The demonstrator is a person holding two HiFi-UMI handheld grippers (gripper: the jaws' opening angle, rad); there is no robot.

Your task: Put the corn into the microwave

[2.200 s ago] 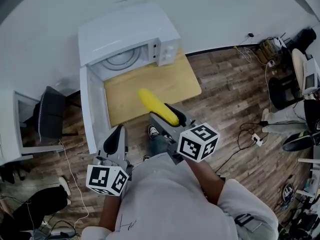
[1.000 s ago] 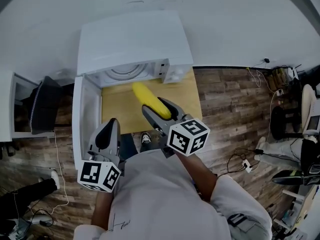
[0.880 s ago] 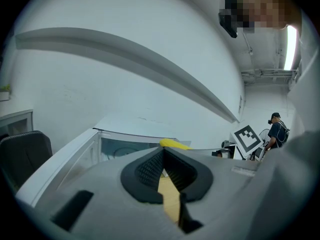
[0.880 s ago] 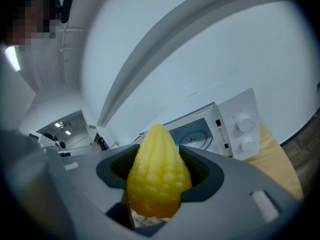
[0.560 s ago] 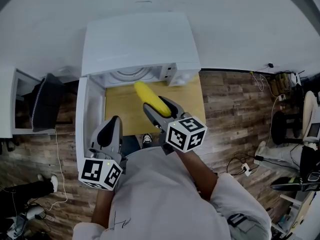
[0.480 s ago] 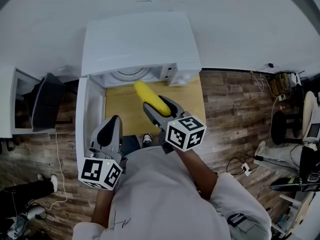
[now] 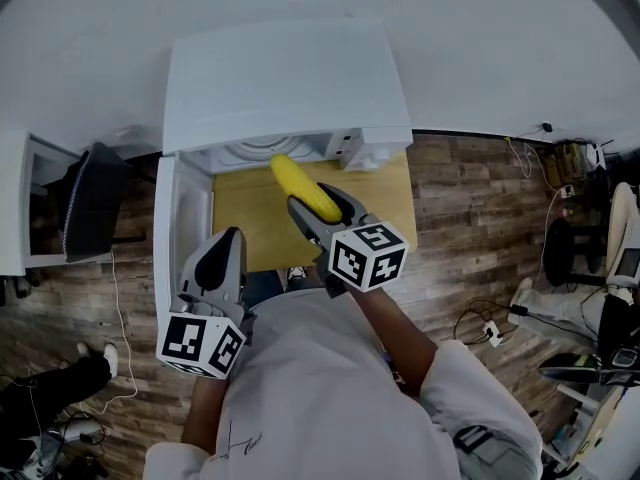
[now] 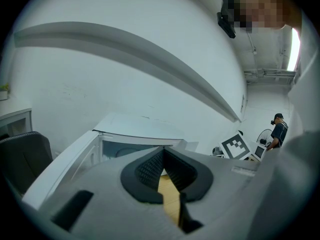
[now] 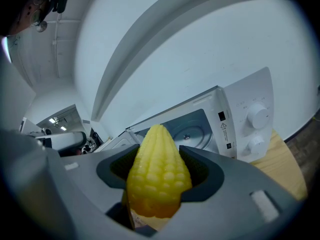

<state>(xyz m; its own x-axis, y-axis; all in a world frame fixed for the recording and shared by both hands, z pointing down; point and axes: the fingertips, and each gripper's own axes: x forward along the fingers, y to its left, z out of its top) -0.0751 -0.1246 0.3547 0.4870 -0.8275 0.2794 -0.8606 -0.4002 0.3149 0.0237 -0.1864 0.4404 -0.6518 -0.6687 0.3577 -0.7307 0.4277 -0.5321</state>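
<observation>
Head view looks steeply down; both gripper views face the microwave point(image 7: 285, 78) all 3 share.

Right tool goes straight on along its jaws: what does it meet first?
The right tool holds the corn, whose tip leads into the open microwave. The way looks free to the cavity; first contact is probably the turntable, though depth is unclear.

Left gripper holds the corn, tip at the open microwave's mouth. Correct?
Not quite: the right gripper holds the corn, as the right gripper view shows. Its tip is at the open microwave's mouth.
</observation>
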